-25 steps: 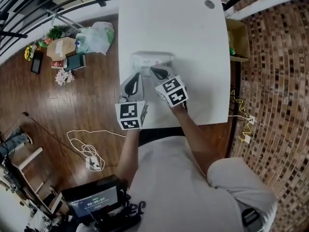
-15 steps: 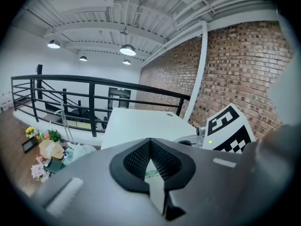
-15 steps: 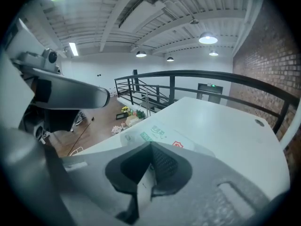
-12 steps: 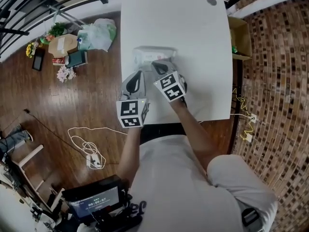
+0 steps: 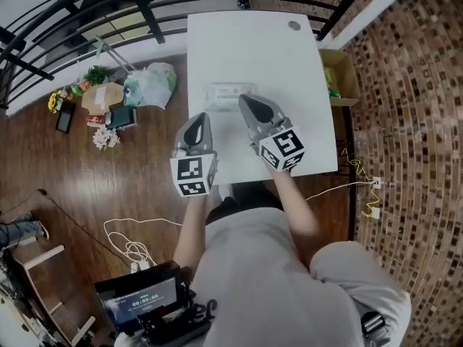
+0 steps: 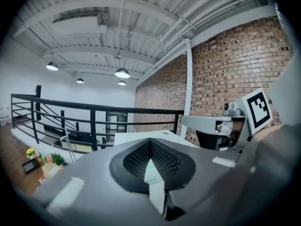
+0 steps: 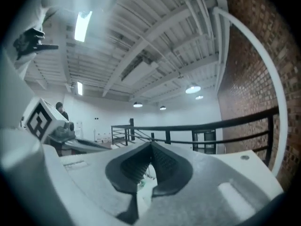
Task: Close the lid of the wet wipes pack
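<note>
Position of the wet wipes pack: flat on the white table, nothing else lying beside it. The head view is too small to show whether its lid is latched down, so closure is unconfirmed.

The left gripper is on the person's side of the pack, off its left end, and clear of it. Its jaws are pressed together with nothing between them. The right gripper is just short of the pack's right half, also clear. Its jaws are likewise pressed together and empty. Both gripper views look out toward the railing beyond the pack, with only a sliver of the pack showing under the jaw tips.

Risks, as judged:
- The lid may have sprung back if it is only partly seated, and the wipes would then dry out.
- A second press with nothing bracing the pack could skid it across the smooth top.
</note>
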